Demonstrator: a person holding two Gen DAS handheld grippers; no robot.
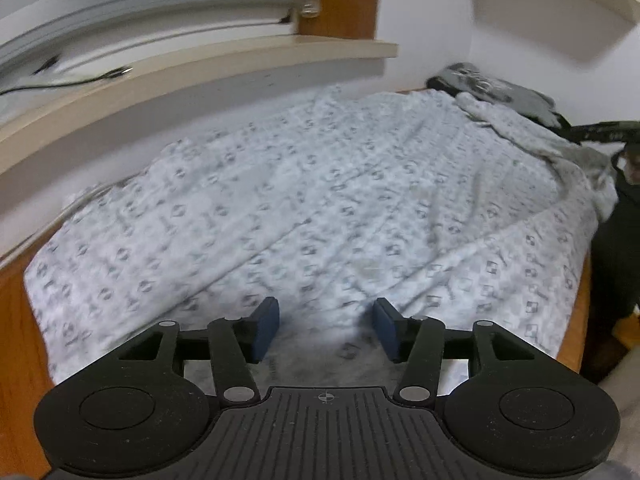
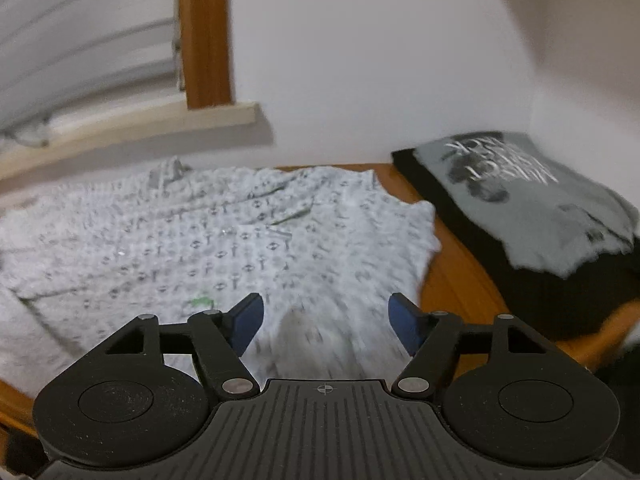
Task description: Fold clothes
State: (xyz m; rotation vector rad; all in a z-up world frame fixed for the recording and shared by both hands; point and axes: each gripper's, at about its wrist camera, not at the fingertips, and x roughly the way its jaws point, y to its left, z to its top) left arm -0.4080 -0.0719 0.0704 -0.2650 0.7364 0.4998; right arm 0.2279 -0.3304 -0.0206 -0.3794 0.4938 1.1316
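Lying flat, patterned garment (image 2: 224, 240) long axis left-right | left gripper (image 1: 326, 330), right gripper (image 2: 326, 326) jaws apart, empty

Left hand-held gripper (image 1: 326, 330) jaws apart, right hand-held gripper (image 2: 326, 326) wider, both empty

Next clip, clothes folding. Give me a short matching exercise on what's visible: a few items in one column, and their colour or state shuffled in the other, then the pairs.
Column 1:
1. patterned shirt
2. grey T-shirt
3. table
4. right gripper

Column 2:
A. orange-brown wood
B. jaws apart, nothing between them
C. spread out flat, white with small grey motifs
D. lying on a black stack, lettering on it

Pairs: 1-C, 2-D, 3-A, 4-B
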